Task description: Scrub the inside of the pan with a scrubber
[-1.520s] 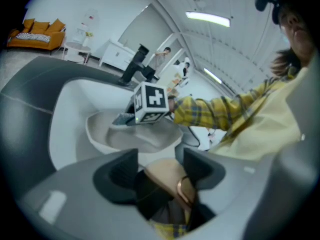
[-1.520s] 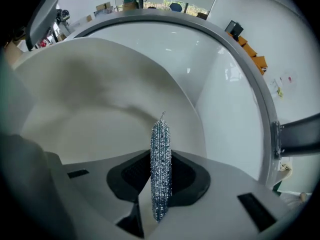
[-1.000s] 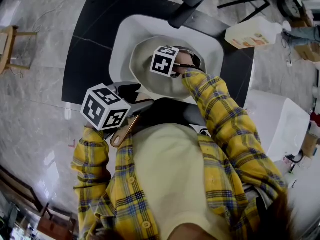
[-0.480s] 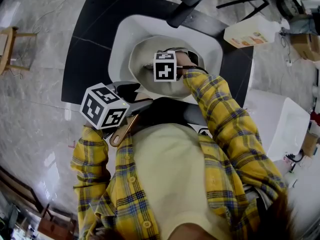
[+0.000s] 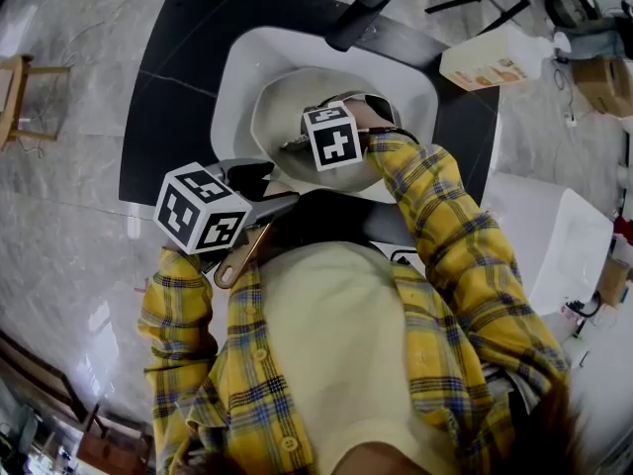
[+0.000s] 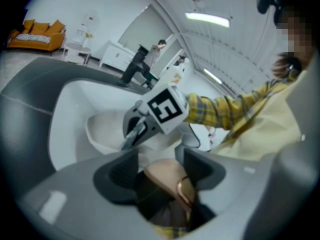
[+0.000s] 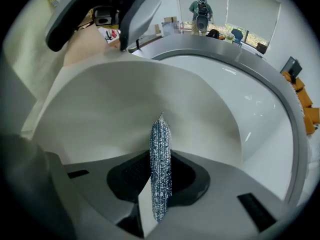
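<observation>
A cream pan [image 5: 282,117] sits tilted in a white sink [image 5: 232,62]. My left gripper [image 5: 265,202] is shut on the pan's tan handle [image 5: 240,253], which shows between the jaws with its copper ring [image 6: 181,191]. My right gripper [image 5: 299,144] reaches into the pan and is shut on a silvery-blue mesh scrubber [image 7: 161,159]. The scrubber's tip points at the pan's inner wall [image 7: 125,109]. From the left gripper view, the right gripper [image 6: 130,138] hangs over the pan bowl [image 6: 102,131].
The sink is set in a black counter [image 5: 163,97]. A dark faucet [image 5: 358,6] reaches over its far rim. A bottle [image 5: 495,59] lies at the counter's right end, and a white tub [image 5: 559,250] stands to the right. The sink wall [image 7: 250,109] curves round the pan.
My right gripper has slid a little toward me and turned inside the pan with the scrubber. The left gripper still holds the handle in the same spot.
</observation>
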`<move>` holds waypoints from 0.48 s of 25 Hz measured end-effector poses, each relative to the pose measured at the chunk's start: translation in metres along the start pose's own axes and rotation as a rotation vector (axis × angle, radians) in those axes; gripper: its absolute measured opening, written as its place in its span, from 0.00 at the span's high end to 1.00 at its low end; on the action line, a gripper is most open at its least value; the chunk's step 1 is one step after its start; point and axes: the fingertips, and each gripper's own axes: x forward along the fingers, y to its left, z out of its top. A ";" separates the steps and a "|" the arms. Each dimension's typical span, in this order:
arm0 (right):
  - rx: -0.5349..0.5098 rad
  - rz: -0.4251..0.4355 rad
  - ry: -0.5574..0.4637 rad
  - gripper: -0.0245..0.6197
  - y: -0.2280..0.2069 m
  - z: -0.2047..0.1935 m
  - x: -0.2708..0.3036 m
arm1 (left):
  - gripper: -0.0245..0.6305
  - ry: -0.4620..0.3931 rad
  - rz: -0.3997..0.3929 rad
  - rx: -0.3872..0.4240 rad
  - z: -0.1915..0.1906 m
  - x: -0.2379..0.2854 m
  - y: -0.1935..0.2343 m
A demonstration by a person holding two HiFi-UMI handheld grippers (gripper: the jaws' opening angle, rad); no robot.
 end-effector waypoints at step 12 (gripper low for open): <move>-0.078 0.117 -0.023 0.83 0.034 -0.002 -0.014 | 0.53 0.004 0.001 0.002 -0.001 0.000 0.001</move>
